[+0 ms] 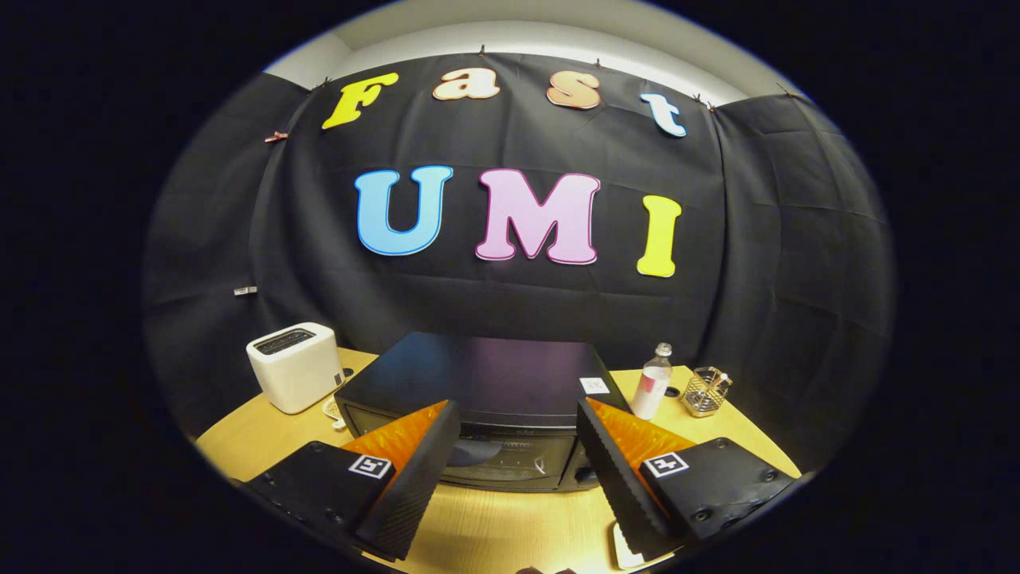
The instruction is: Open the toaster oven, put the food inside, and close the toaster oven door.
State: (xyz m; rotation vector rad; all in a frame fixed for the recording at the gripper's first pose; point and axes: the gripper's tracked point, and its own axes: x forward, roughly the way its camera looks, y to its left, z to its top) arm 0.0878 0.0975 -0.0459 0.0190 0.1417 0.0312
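1. The claw (518, 446) is spread wide. Its two fingers stand far apart, and nothing sits between them but bare table.
2. The fingers hold nothing and touch nothing — they hang over the near side of the wooden table (494, 526).
3. The toaster oven (478, 399) is a black box in the middle of the table, just ahead of the fingers. Its door faces the claw and looks shut.
4. A white toaster (293, 365) stands near the back left corner of the table, beside the oven but not touching it.
5. A clear bottle (653, 383) with a pale cap stands upright on the right side of the oven, close to it.
6. A small wire basket (706, 392) sits past the bottle, near the back right edge of the table.
7. A white thing (625, 550) peeks out at the near edge, under the right finger — I cannot tell what it is.
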